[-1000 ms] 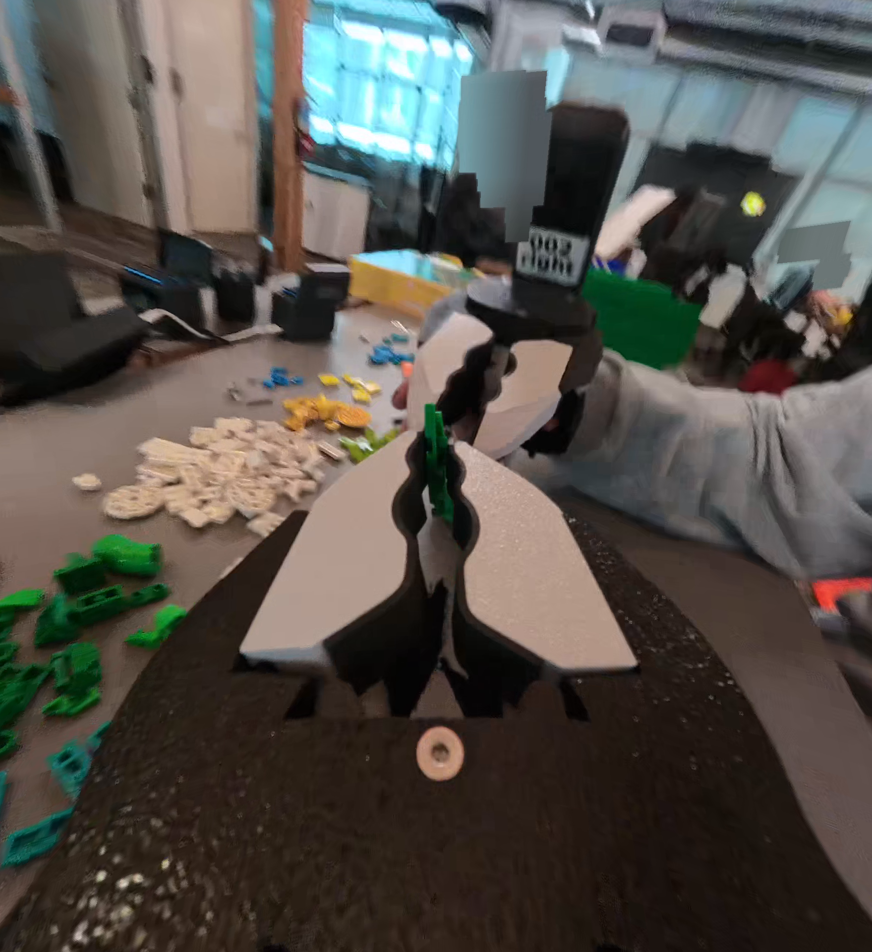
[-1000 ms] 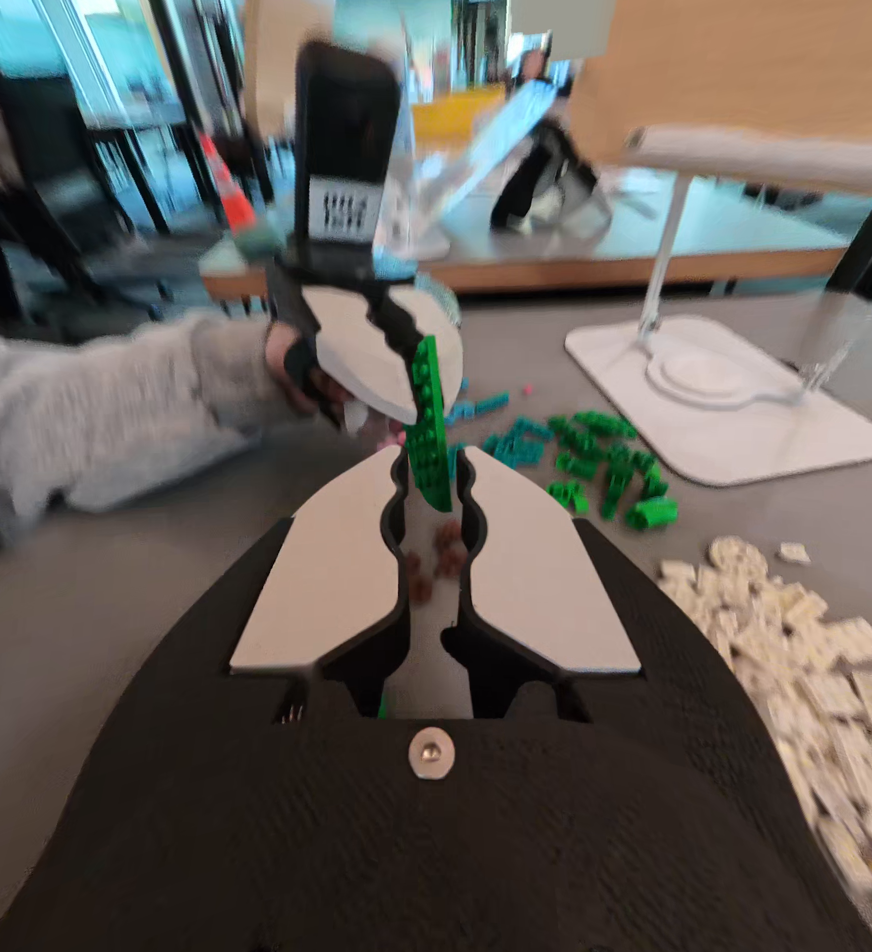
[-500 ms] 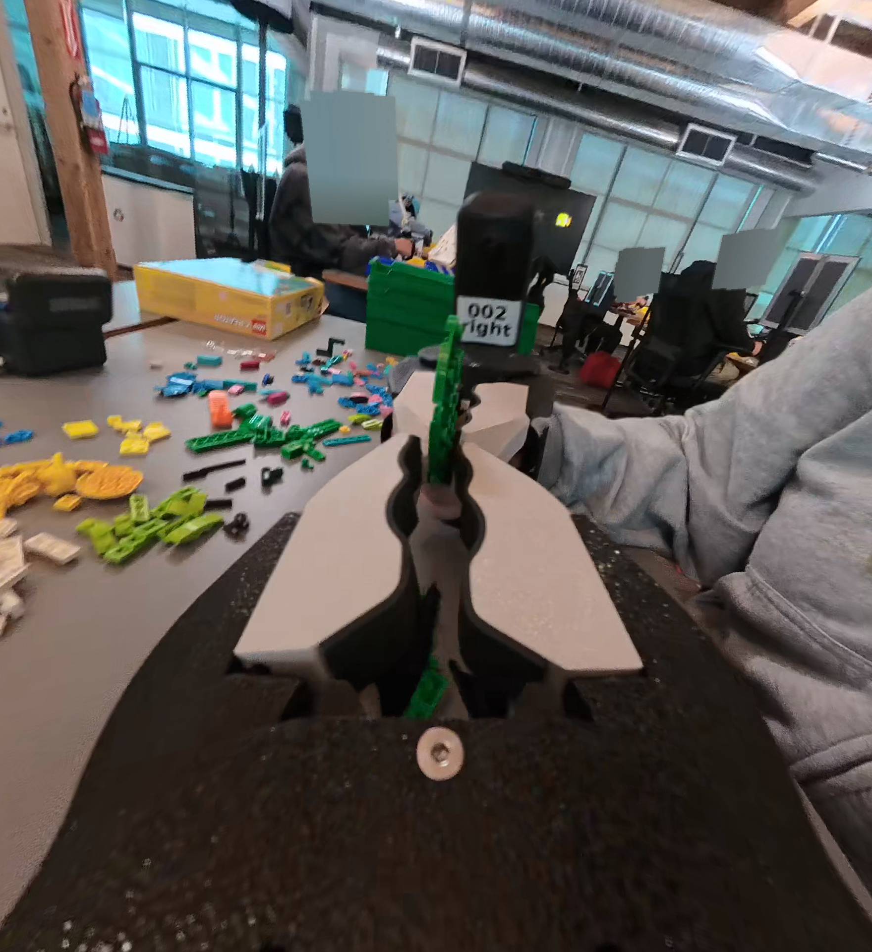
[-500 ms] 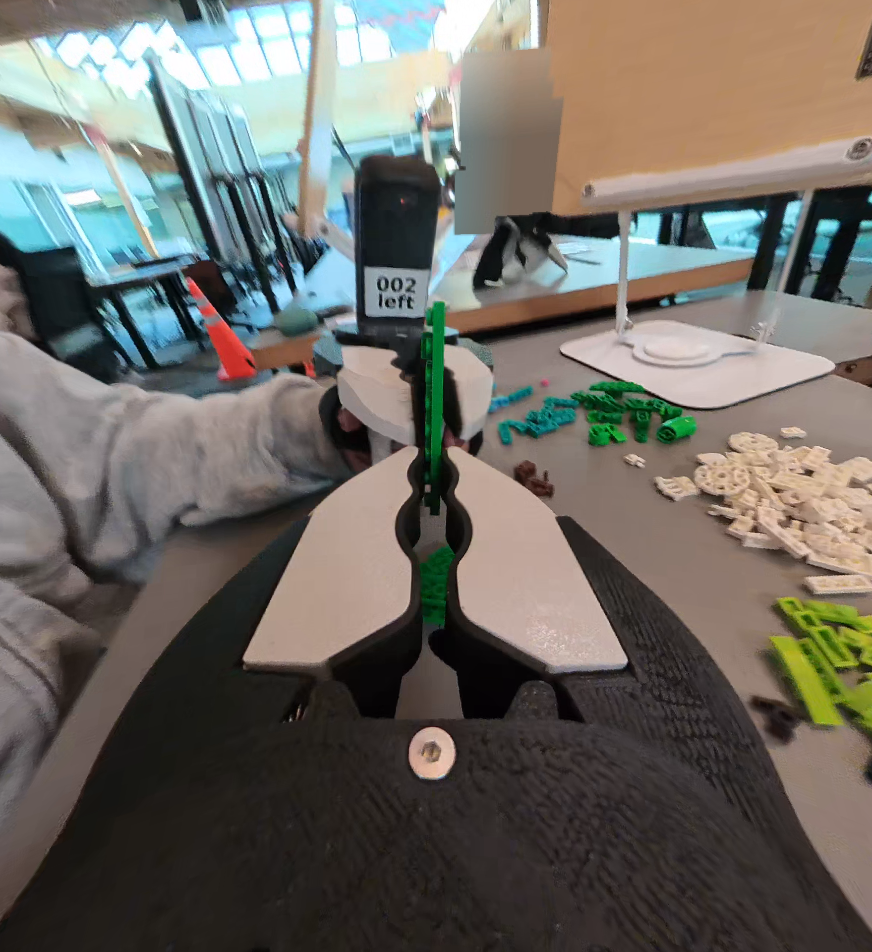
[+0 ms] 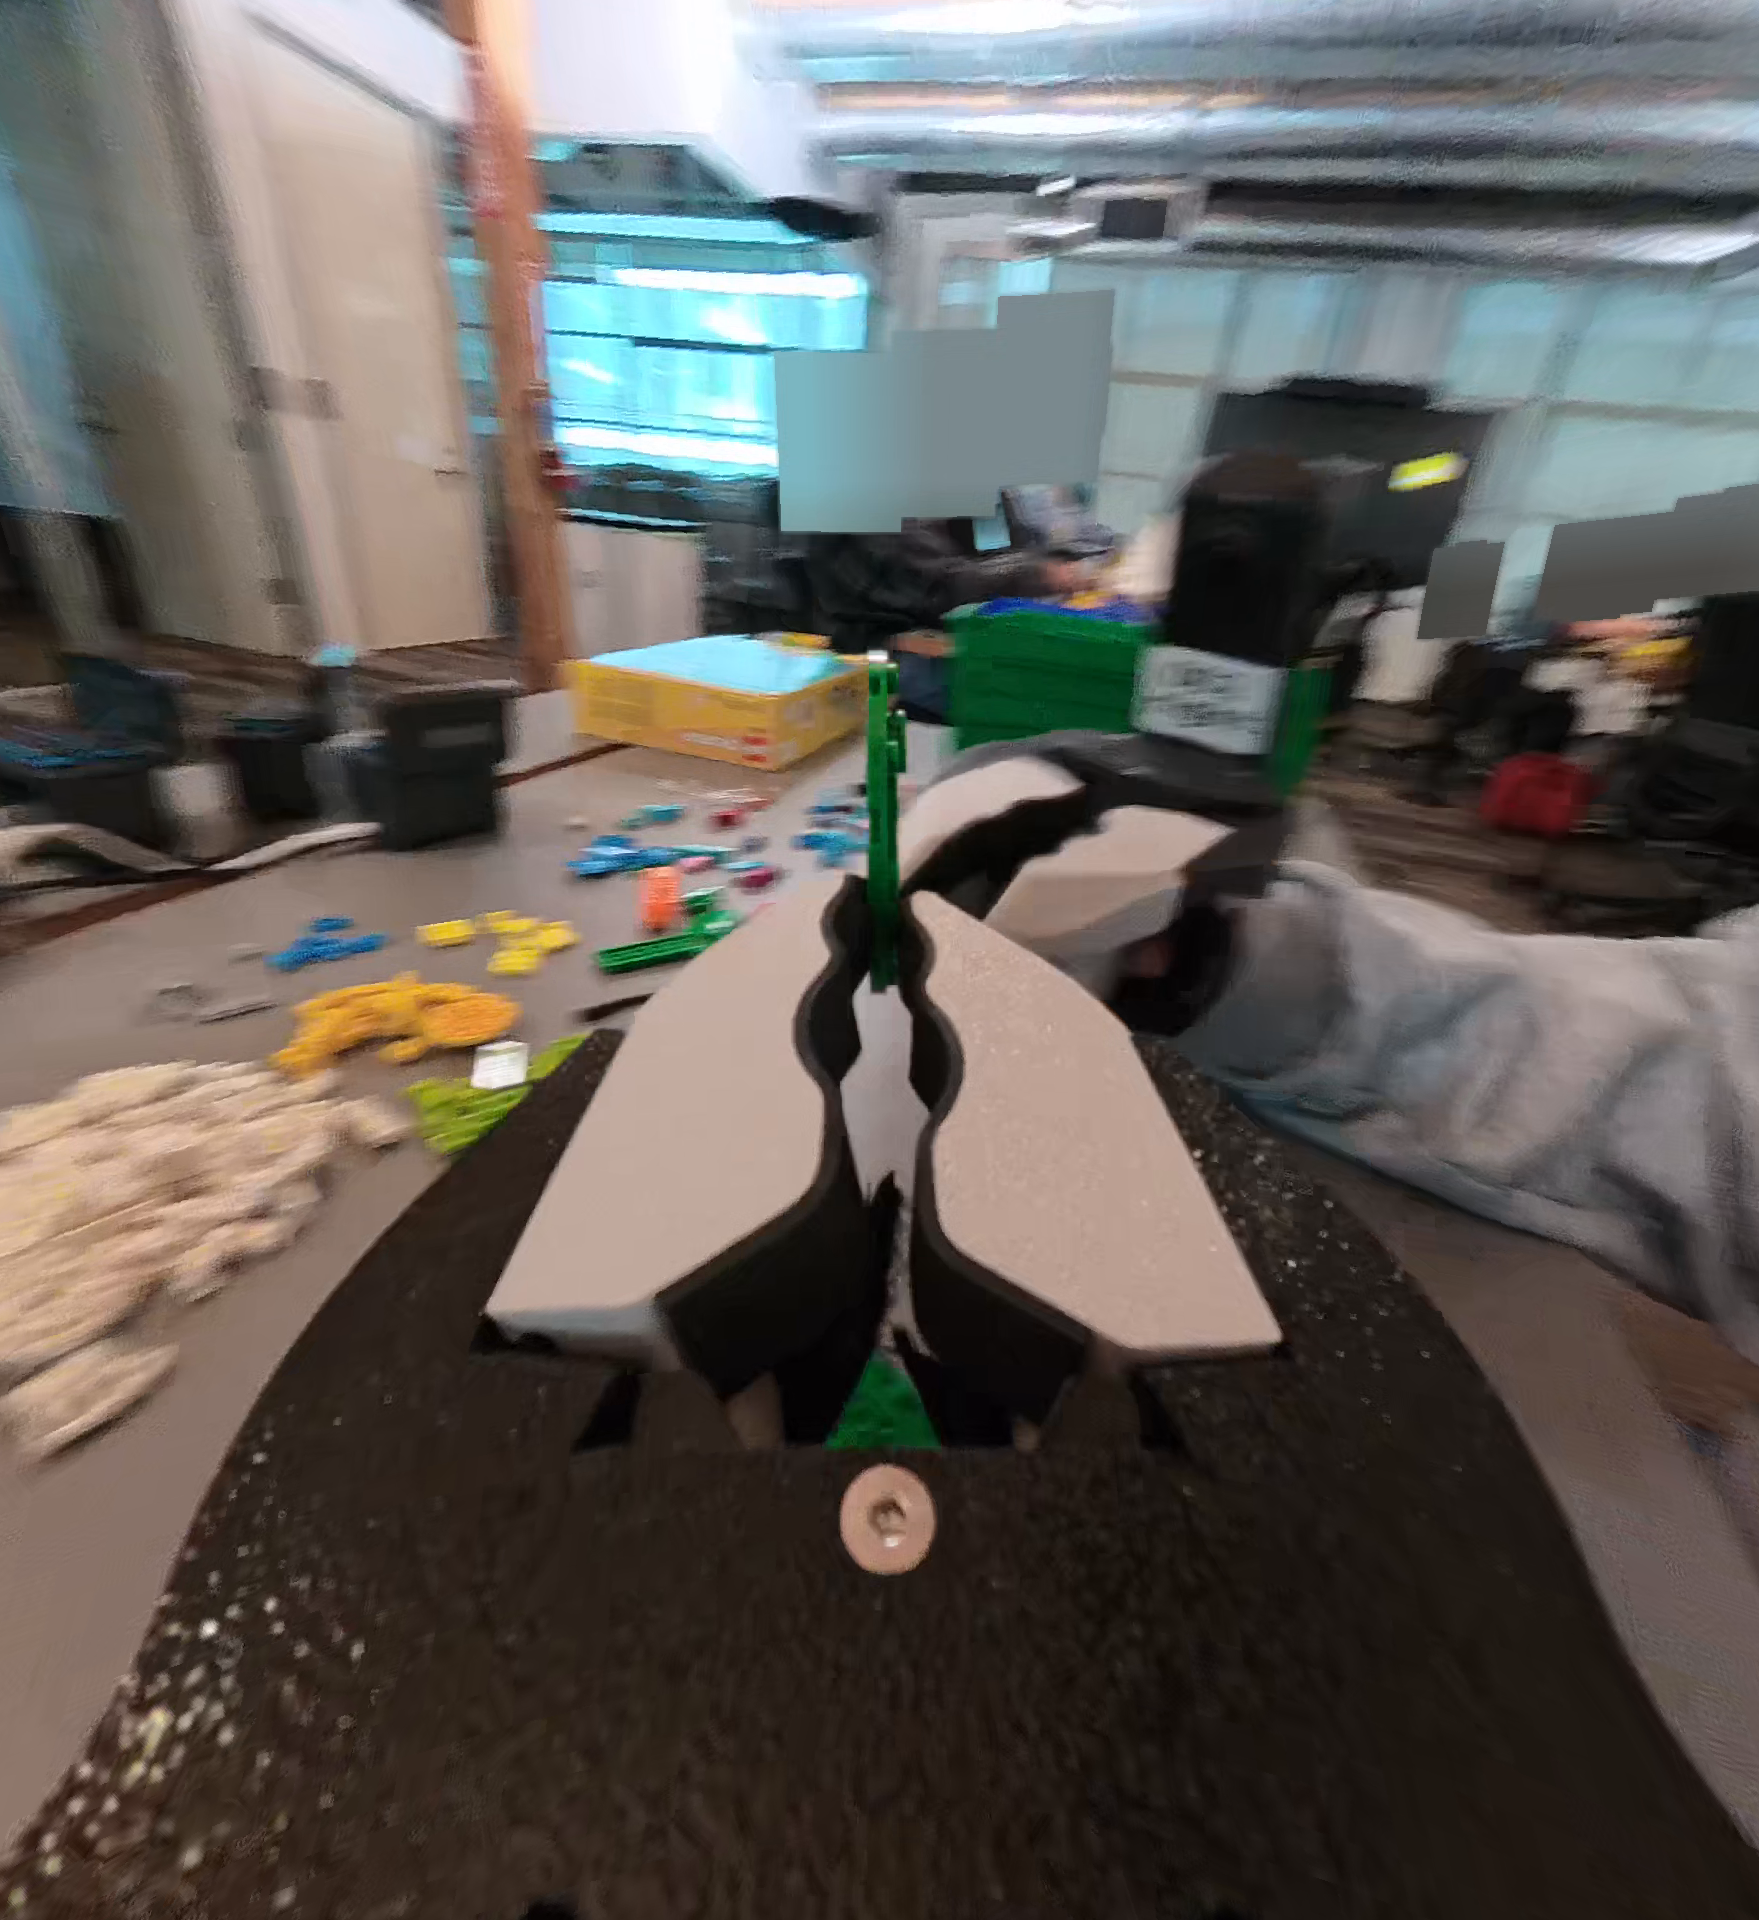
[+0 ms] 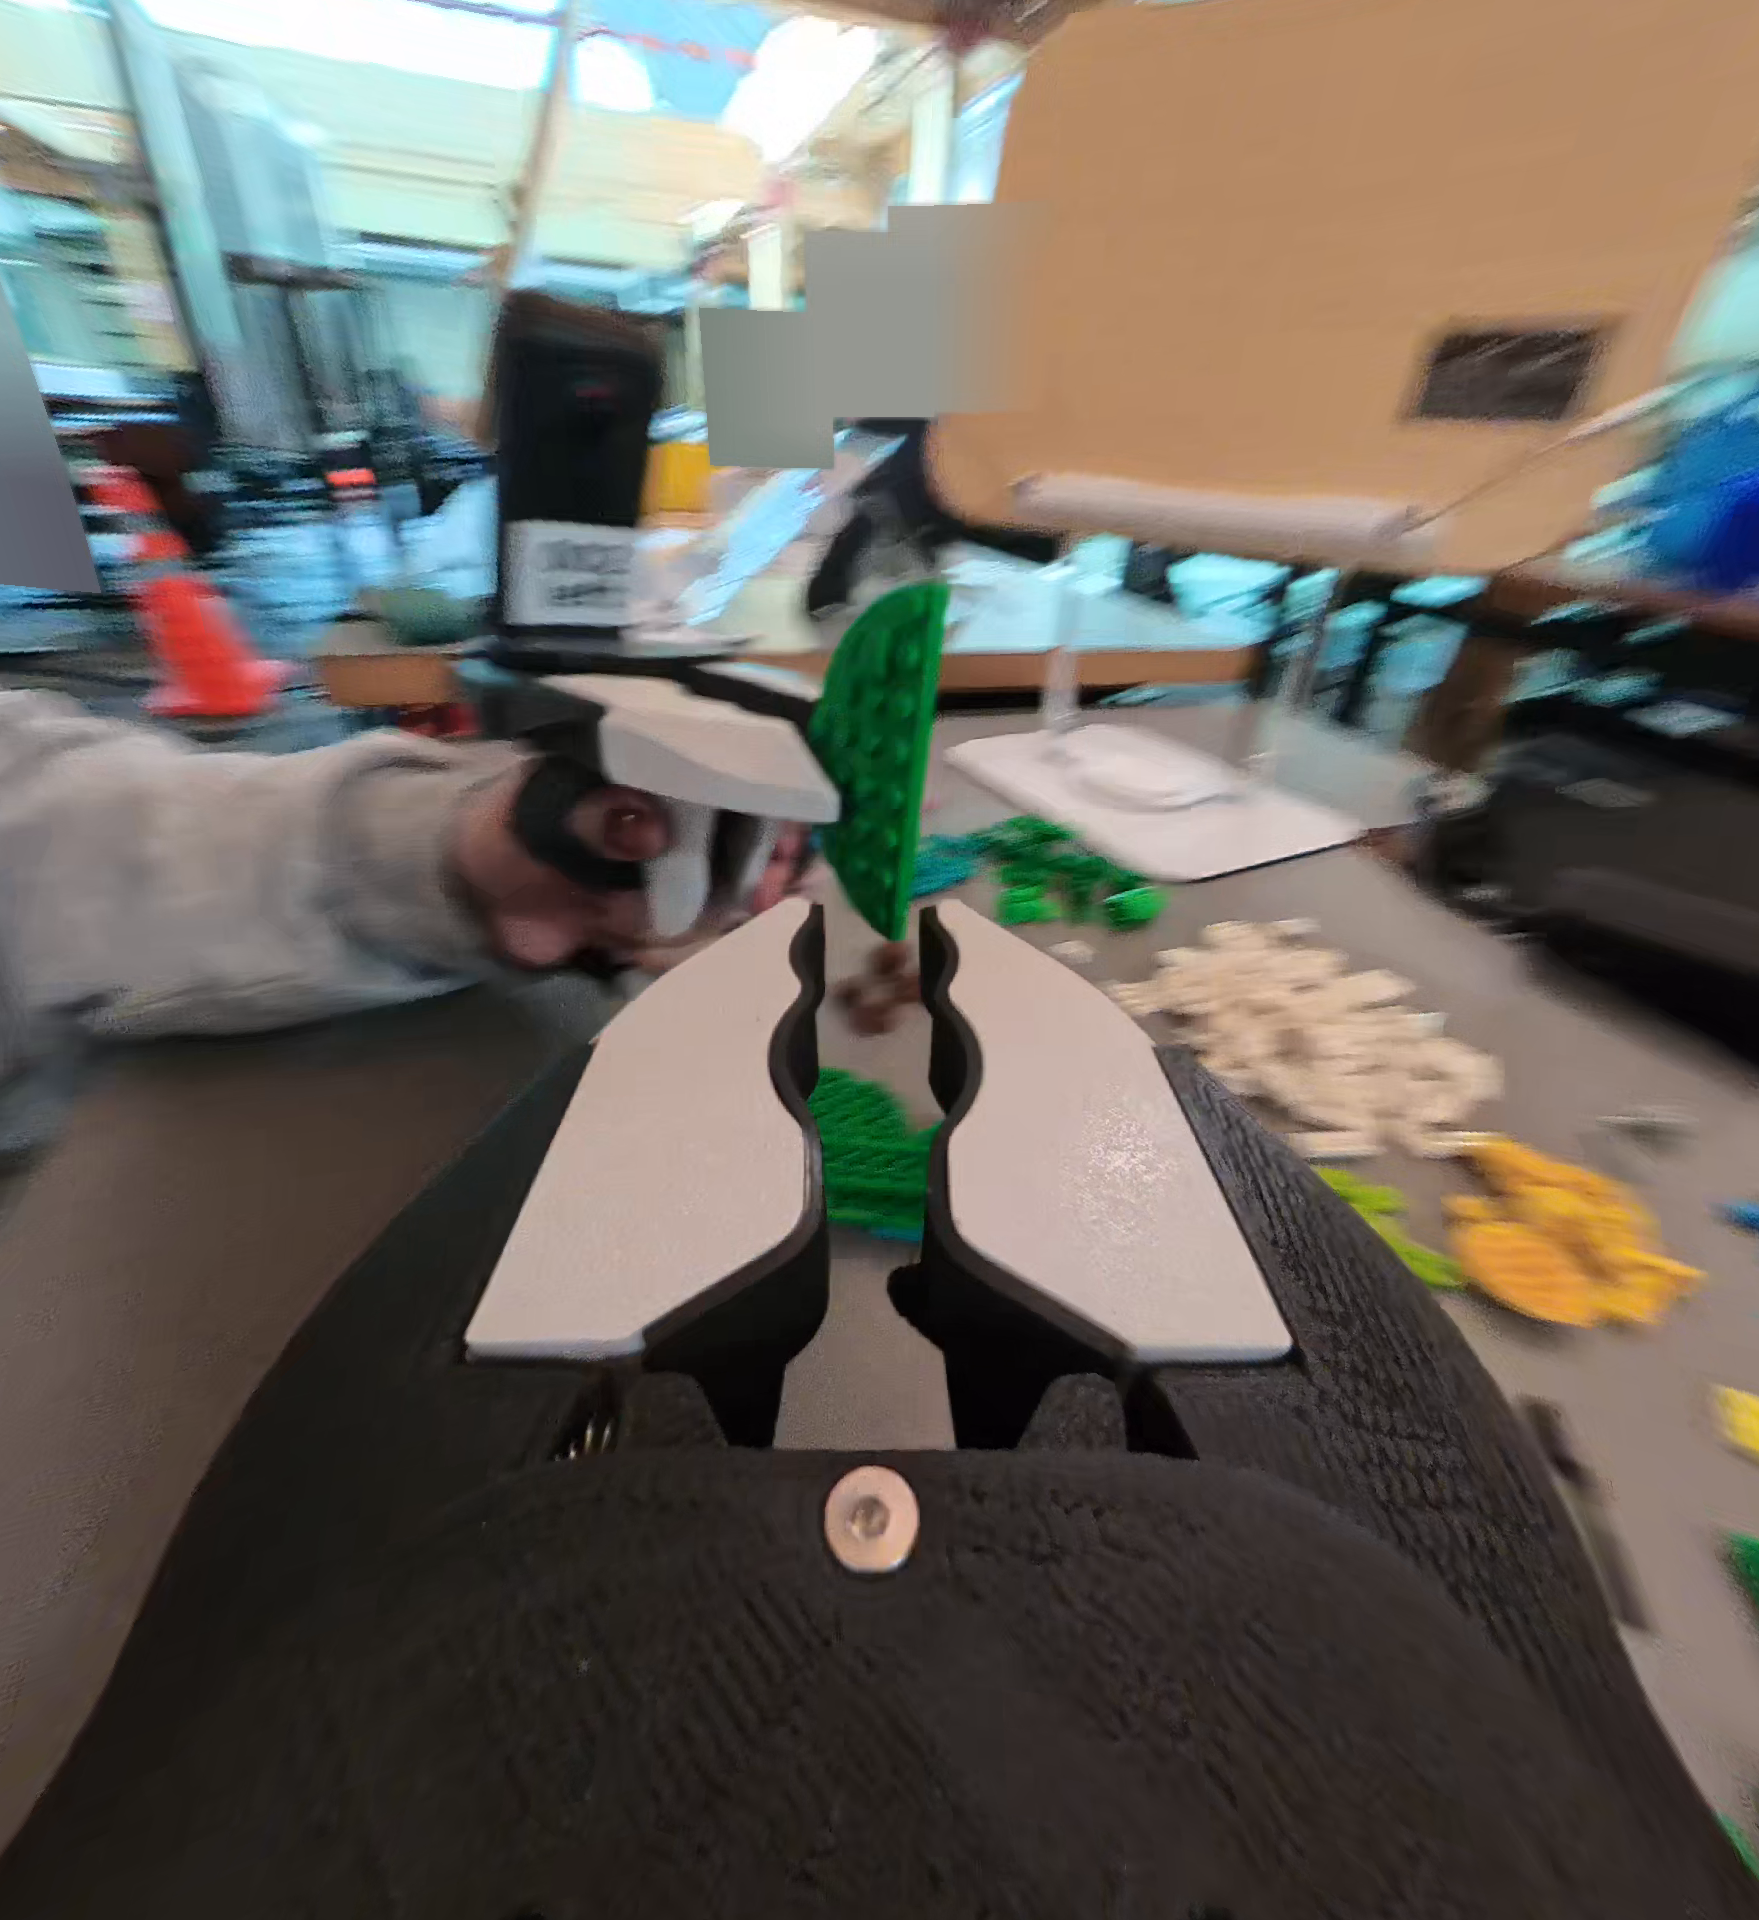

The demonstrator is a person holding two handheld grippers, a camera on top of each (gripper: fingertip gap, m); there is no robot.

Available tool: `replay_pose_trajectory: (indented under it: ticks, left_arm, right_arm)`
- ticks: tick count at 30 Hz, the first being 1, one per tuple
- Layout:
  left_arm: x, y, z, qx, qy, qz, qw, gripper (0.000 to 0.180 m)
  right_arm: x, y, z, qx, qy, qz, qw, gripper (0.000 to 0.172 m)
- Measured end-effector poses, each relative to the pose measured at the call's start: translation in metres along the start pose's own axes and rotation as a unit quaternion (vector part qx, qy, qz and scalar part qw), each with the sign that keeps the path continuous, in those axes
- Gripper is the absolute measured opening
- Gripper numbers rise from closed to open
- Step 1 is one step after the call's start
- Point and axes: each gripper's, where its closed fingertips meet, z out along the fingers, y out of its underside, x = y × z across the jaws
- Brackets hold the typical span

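Observation:
My left gripper [image 5: 880,914] is shut on a green studded plate [image 5: 883,821], which stands upright and edge-on between its fingertips. In the right wrist view the plate [image 6: 875,769] shows as a half-round shape, gripped at its left edge by the left gripper [image 6: 813,774]. My right gripper [image 6: 870,925] is open. The plate's lower tip hangs just beyond its fingertips, and neither pad presses on it. The right gripper [image 5: 968,852] also shows just behind the plate in the left wrist view, held by a hand in a grey sleeve [image 5: 1477,1049].
The grey table [image 5: 75,1558] carries sorted brick piles: white [image 5: 106,1174], yellow [image 5: 407,1018], blue [image 5: 324,948] and green [image 6: 1062,883]. A yellow box [image 5: 709,696] and a green crate [image 5: 1041,675] stand at the back. A white lamp base [image 6: 1155,800] stands far right. The tips of both grippers are at nearly the same place.
Half a second ago both grippers pinched the green plate. My right gripper has since opened and let go, and the plate stays in my left gripper. Both views have swung sideways.

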Motion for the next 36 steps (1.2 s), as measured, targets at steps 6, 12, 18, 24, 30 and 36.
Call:
replay_pose_trajectory:
  ticks: [6,12,18,24,30,36]
  left_arm:
    - [-0.039,0.013,-0.011,-0.1,-0.176,0.153,0.967,0.005]
    - [-0.036,0.039,-0.003,-0.149,-0.159,0.151,0.964,0.005]
    - [-0.034,0.045,0.0,-0.163,-0.156,0.162,0.961,0.005]
    - [-0.031,0.045,0.001,-0.149,-0.141,0.148,0.967,0.005]
    - [-0.033,0.04,0.001,-0.12,-0.136,0.118,0.976,0.005]
    - [-0.028,0.022,-0.003,-0.051,-0.117,0.082,0.989,0.005]
  right_arm:
    - [0.064,-0.024,-0.034,0.069,0.304,-0.16,0.936,0.003]
    - [0.064,-0.005,-0.018,0.032,0.329,-0.221,0.918,0.0]
    - [0.065,0.0,-0.013,0.024,0.325,-0.22,0.92,0.0]
    - [0.063,0.002,-0.01,0.019,0.316,-0.224,0.922,0.0]
    - [0.051,0.0,-0.009,0.019,0.288,-0.249,0.925,0.0]
    - [0.04,-0.003,-0.018,0.013,0.265,-0.307,0.914,0.0]
